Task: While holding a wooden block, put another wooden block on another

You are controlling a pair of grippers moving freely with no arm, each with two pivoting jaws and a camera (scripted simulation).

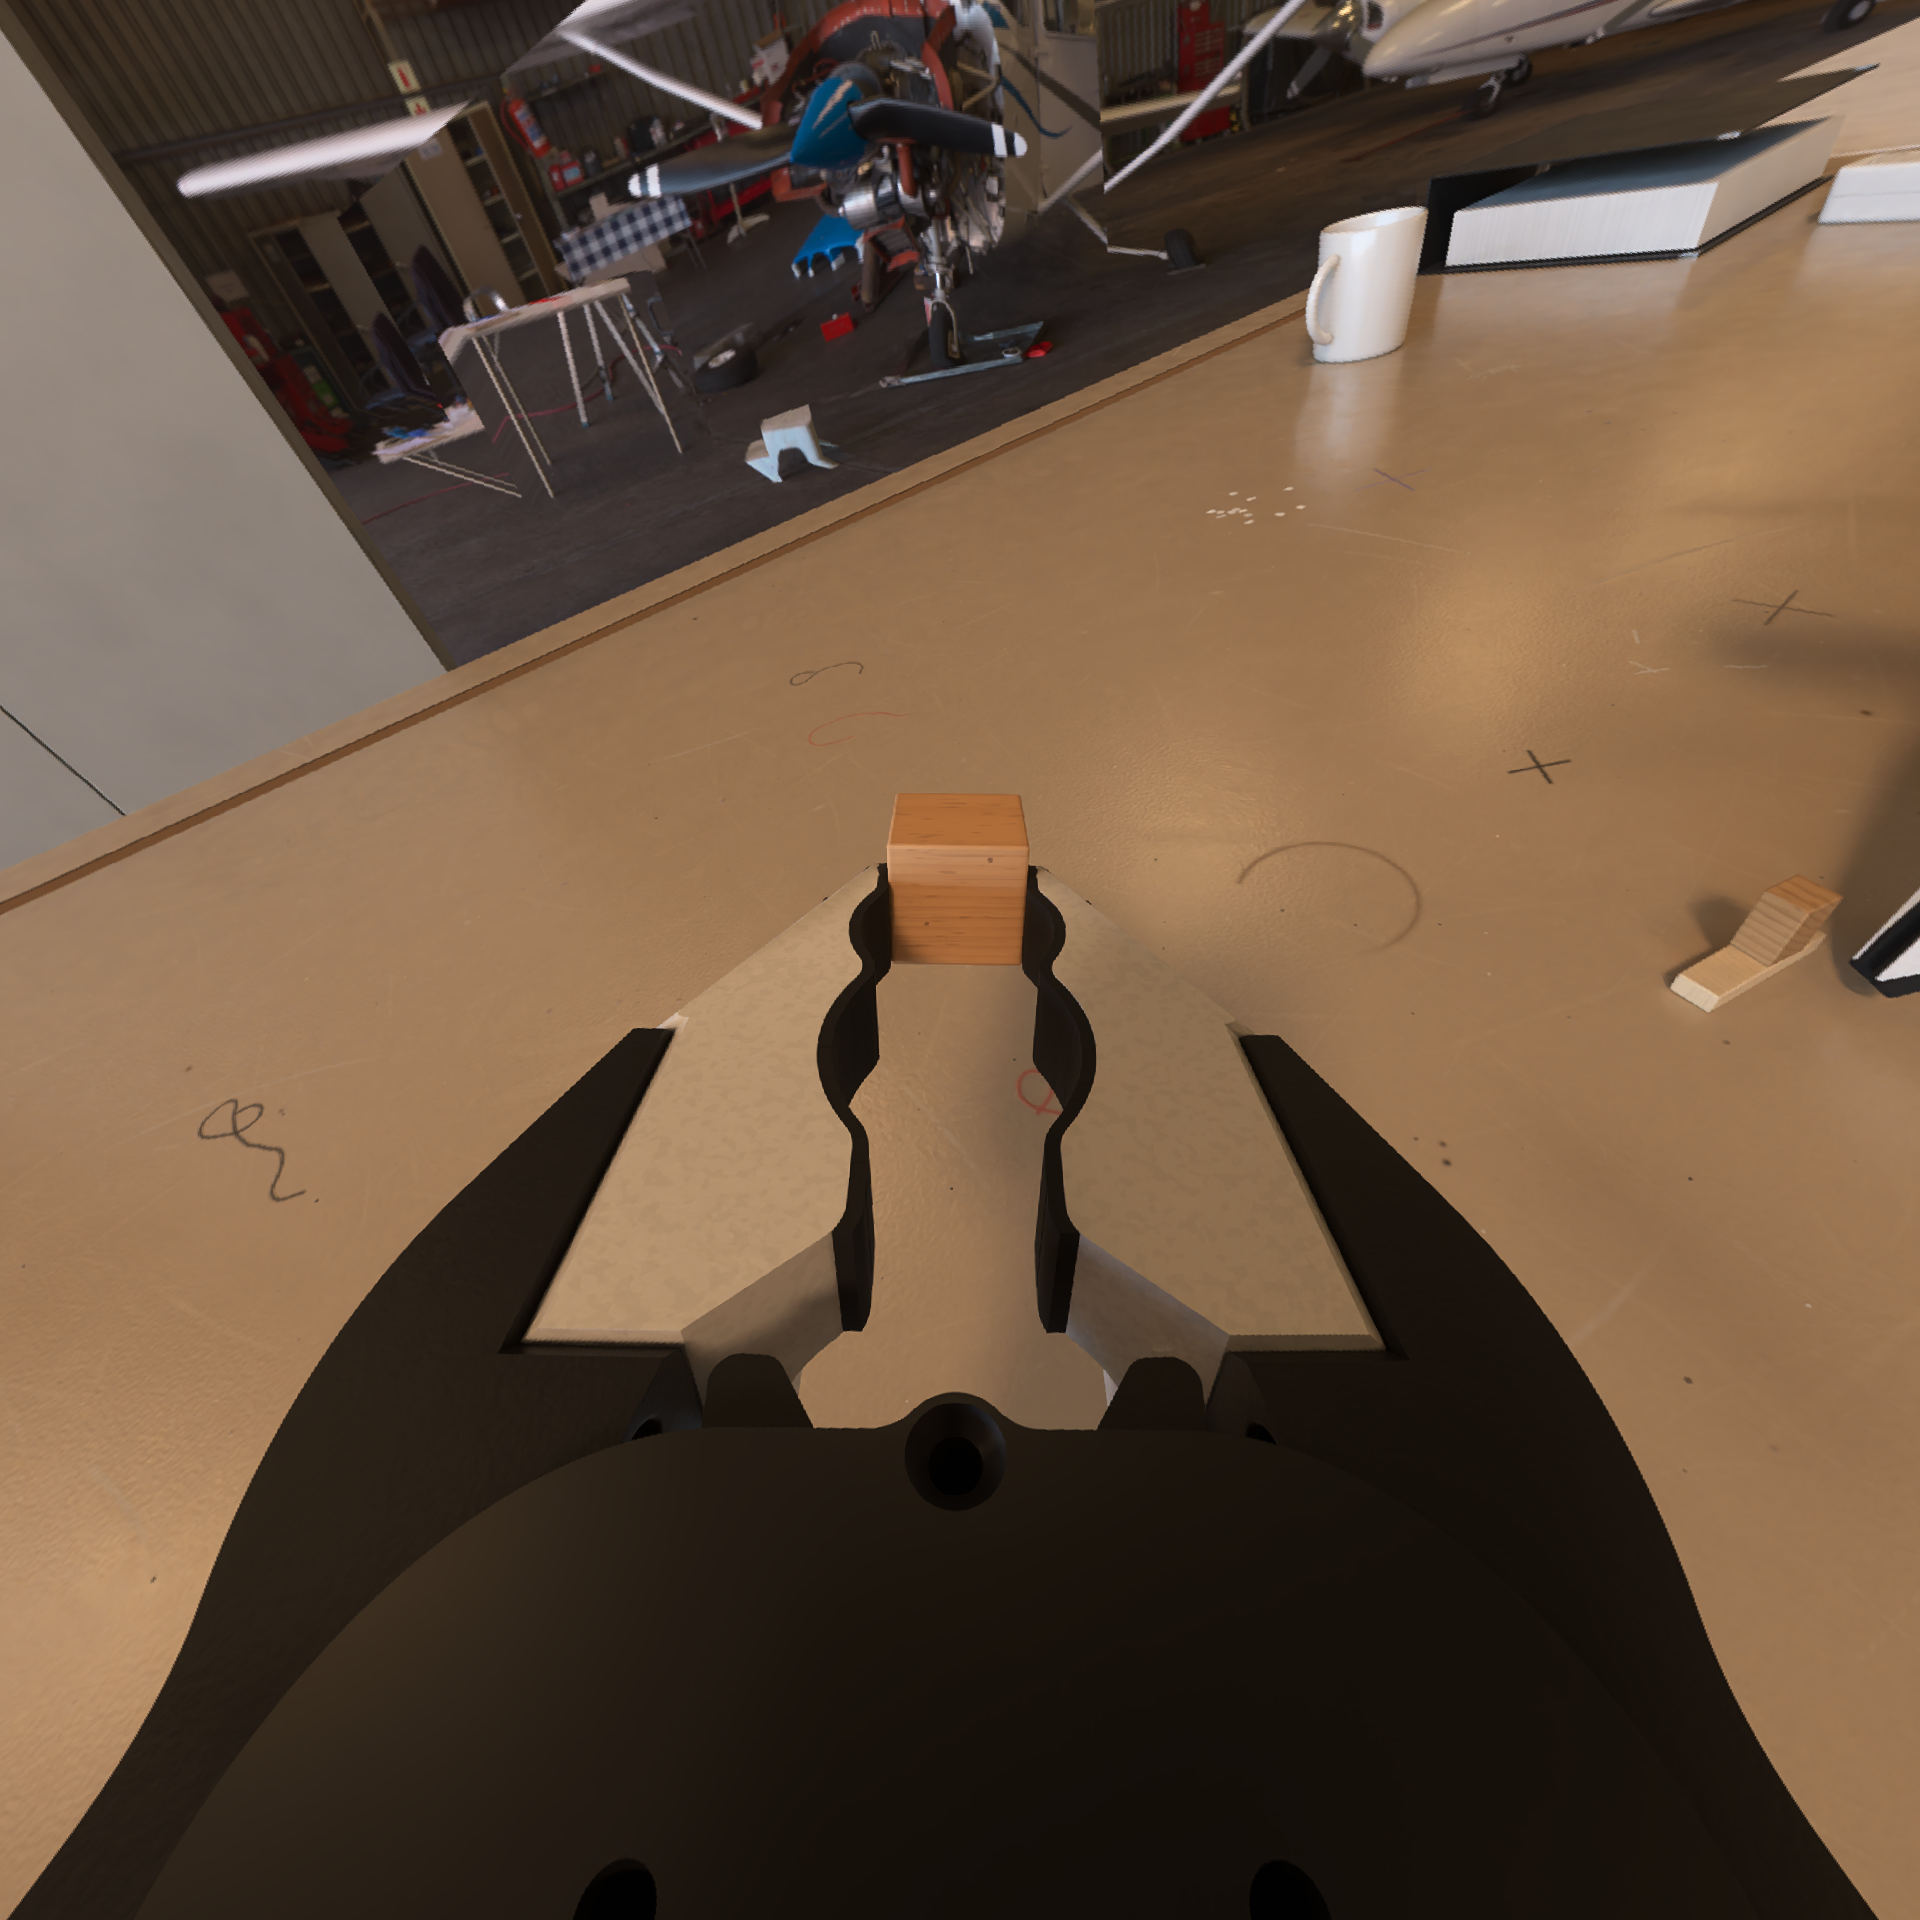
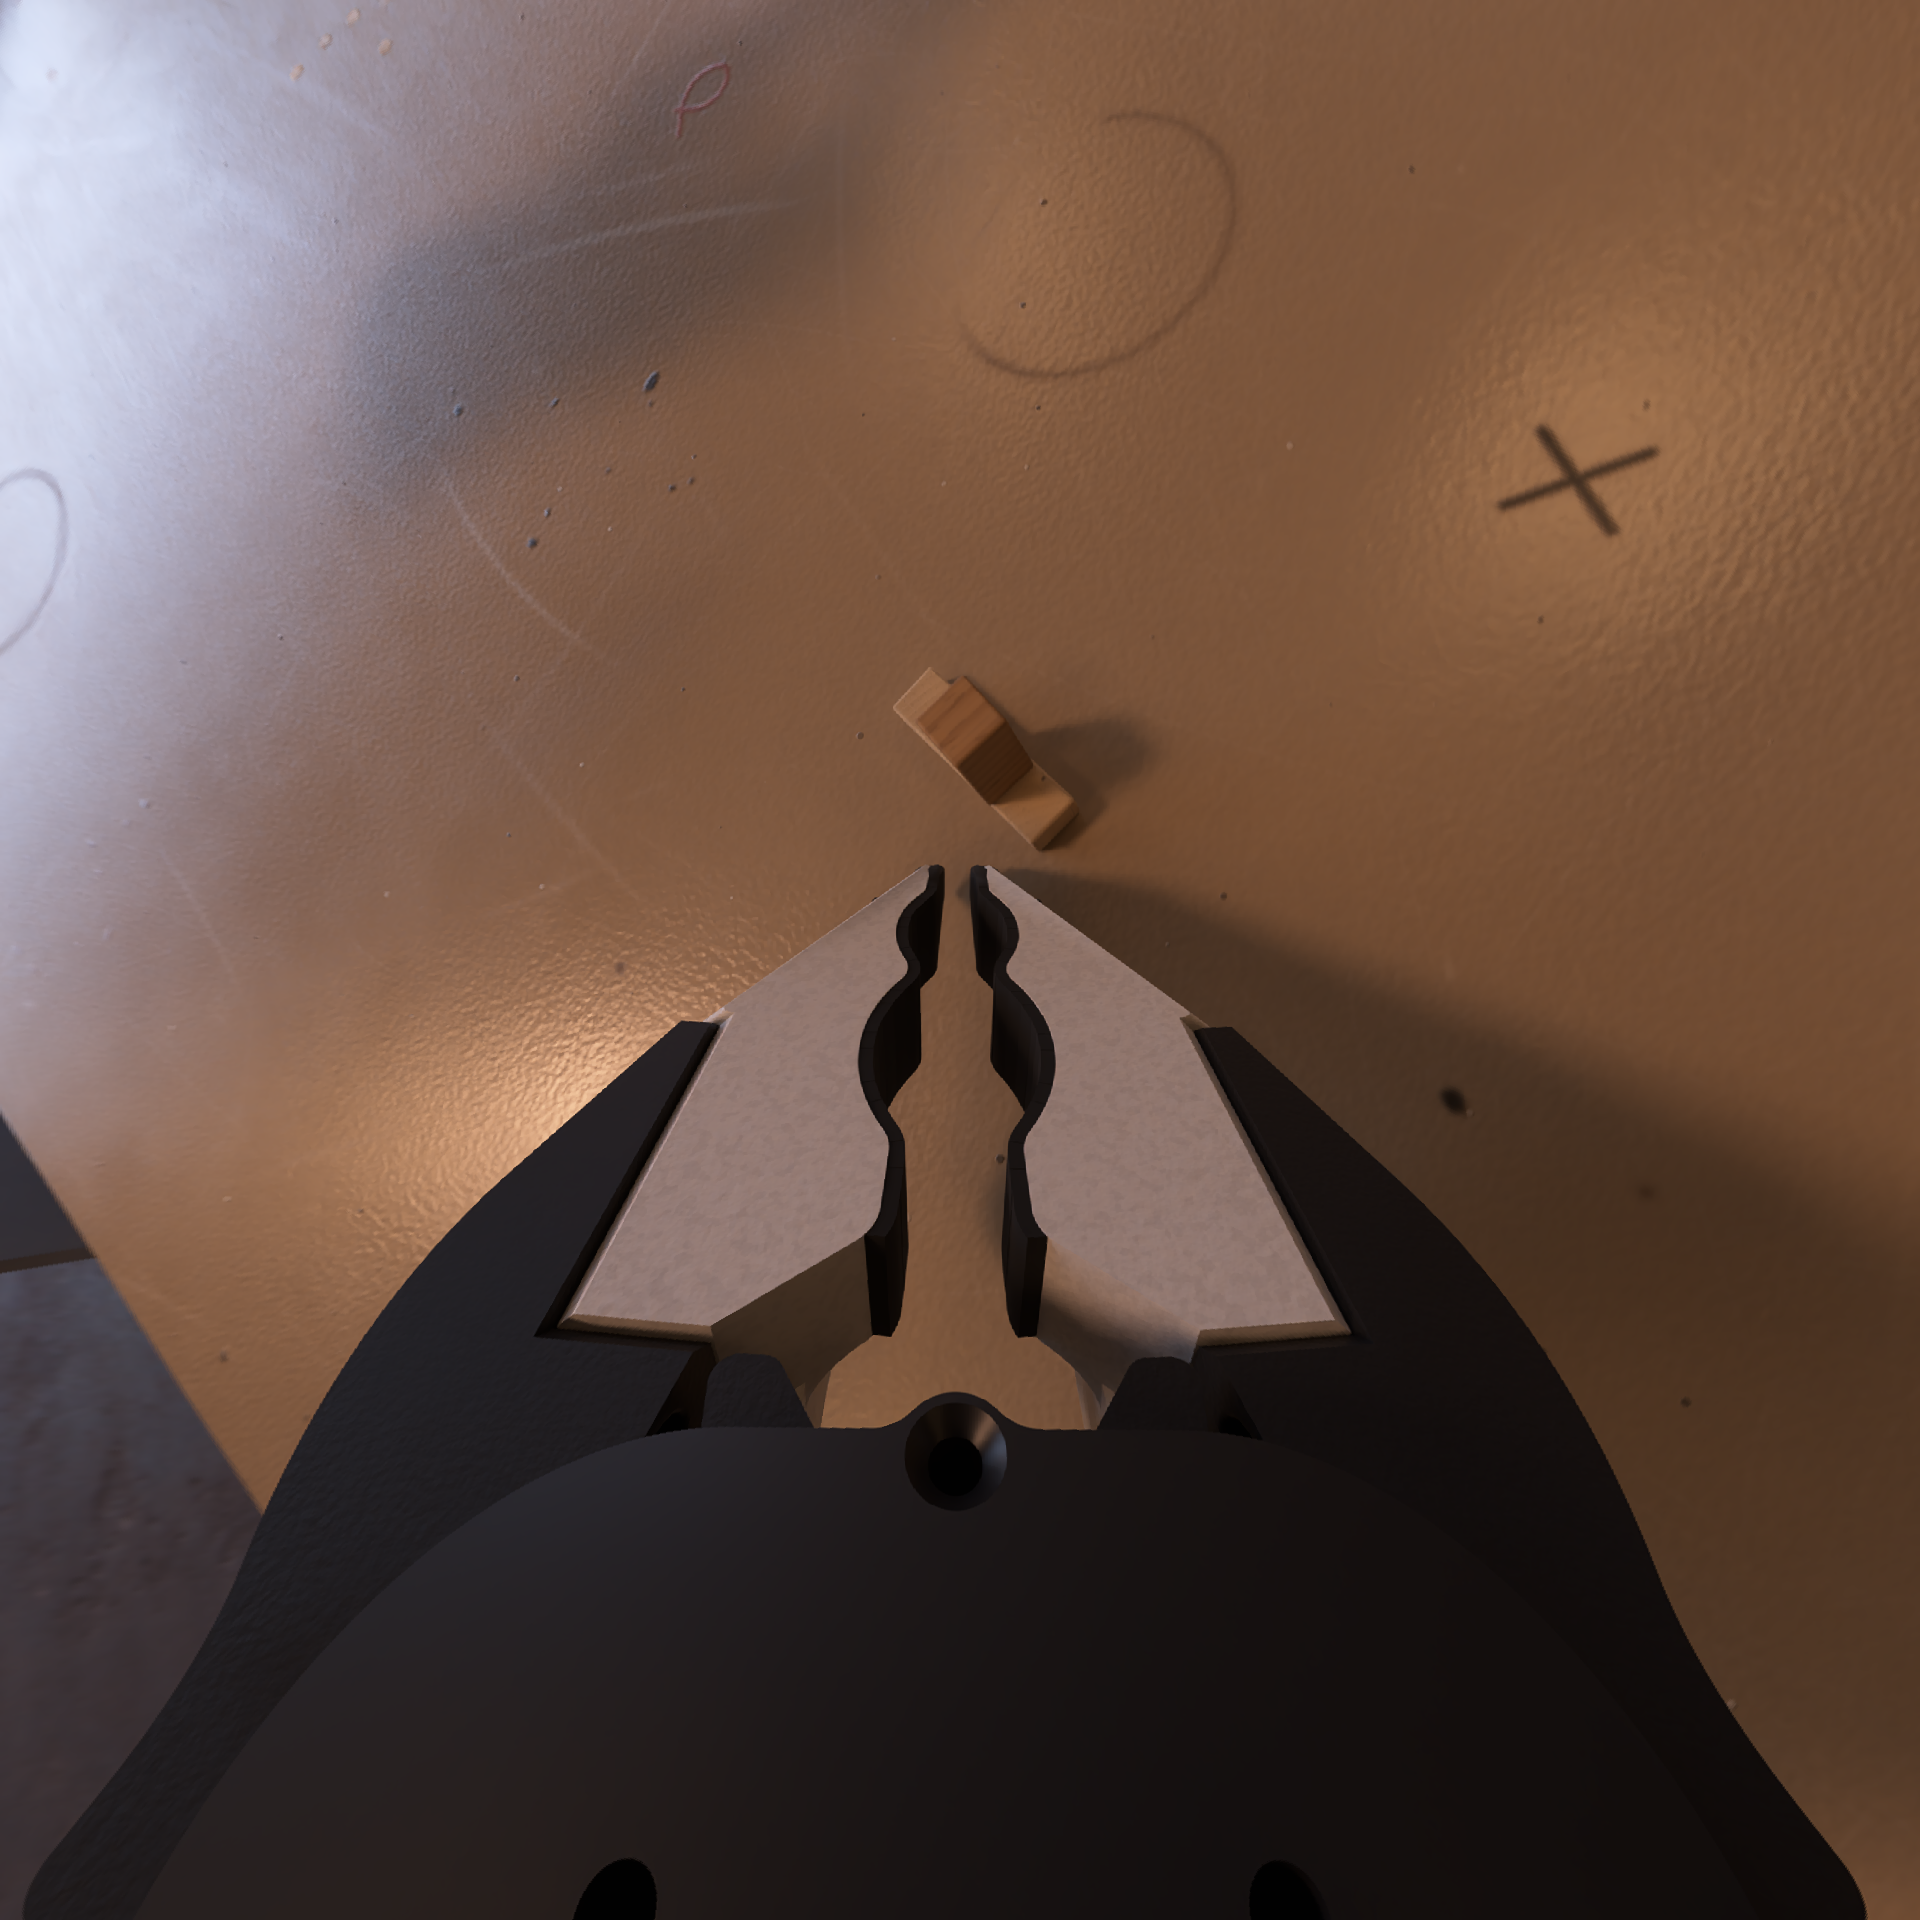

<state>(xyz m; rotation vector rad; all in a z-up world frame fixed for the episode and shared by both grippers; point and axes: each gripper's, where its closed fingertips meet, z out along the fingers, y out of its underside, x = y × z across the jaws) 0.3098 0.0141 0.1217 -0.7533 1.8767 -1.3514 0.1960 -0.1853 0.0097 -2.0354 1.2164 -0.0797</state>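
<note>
My left gripper point(image 1: 956, 896) is shut on a light-brown wooden cube point(image 1: 956, 873), which it pinches between its fingertips over the tan table point(image 1: 1143, 644). Far to its right, a pale flat wooden block point(image 1: 1725, 966) lies on the table with a second wooden block point(image 1: 1787, 914) resting on its far end. In the right wrist view the same pair appears from above: a darker block point(image 2: 982, 748) sits on the flat block point(image 2: 1039, 821). My right gripper point(image 2: 956, 873) hovers above and just short of them, with its jaws almost together and nothing between them.
A white mug point(image 1: 1361, 281) stands at the back of the table, with a thick dark-covered book point(image 1: 1621, 203) and a white book point(image 1: 1875, 187) beyond it. Another book's corner point(image 1: 1891, 951) pokes in at the right. The table edge point(image 1: 623, 613) runs diagonally on the left, and a table edge point(image 2: 104, 1236) also shows at the lower left of the right wrist view.
</note>
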